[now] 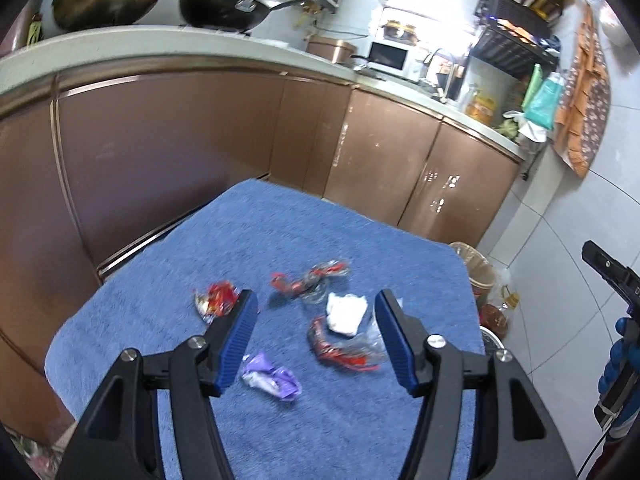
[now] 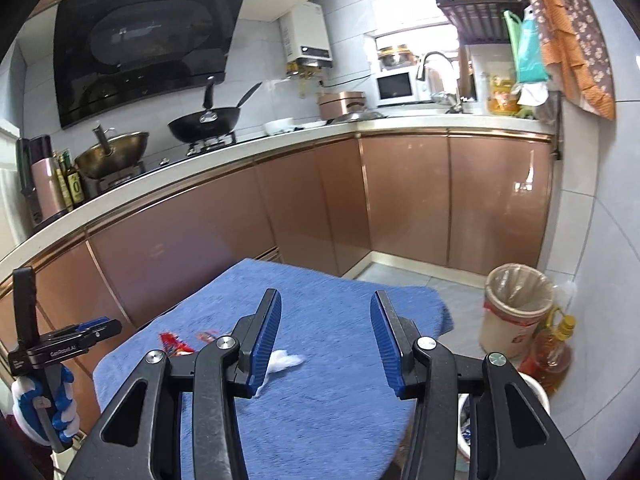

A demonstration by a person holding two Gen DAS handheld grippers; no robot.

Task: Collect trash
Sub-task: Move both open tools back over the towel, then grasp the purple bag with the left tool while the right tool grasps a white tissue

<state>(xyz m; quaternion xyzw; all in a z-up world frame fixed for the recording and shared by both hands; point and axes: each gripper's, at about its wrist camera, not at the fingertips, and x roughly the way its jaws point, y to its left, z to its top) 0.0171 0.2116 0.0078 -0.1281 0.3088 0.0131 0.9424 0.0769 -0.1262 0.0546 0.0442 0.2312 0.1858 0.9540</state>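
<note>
Several bits of trash lie on a blue towel (image 1: 280, 232) over a small table: a red and silver wrapper (image 1: 214, 300), a red and clear wrapper (image 1: 310, 278), a white crumpled tissue (image 1: 346, 312), another red and clear wrapper (image 1: 340, 348) and a purple wrapper (image 1: 272, 378). My left gripper (image 1: 314, 304) hovers above them, open, nothing between its blue pads. My right gripper (image 2: 325, 302) is open and empty over the towel (image 2: 340, 400), with the white tissue (image 2: 286, 360) and a red wrapper (image 2: 176, 344) below its left finger. A bin (image 2: 516, 308) with a clear liner stands on the floor to the right.
Copper cabinet doors (image 2: 320, 208) and a worktop with pans run behind the table. An oil bottle (image 2: 554, 356) and a white pail (image 2: 532, 392) stand beside the bin. The other gripper, held by a blue-and-white gloved hand (image 2: 44, 404), shows at the left of the right wrist view.
</note>
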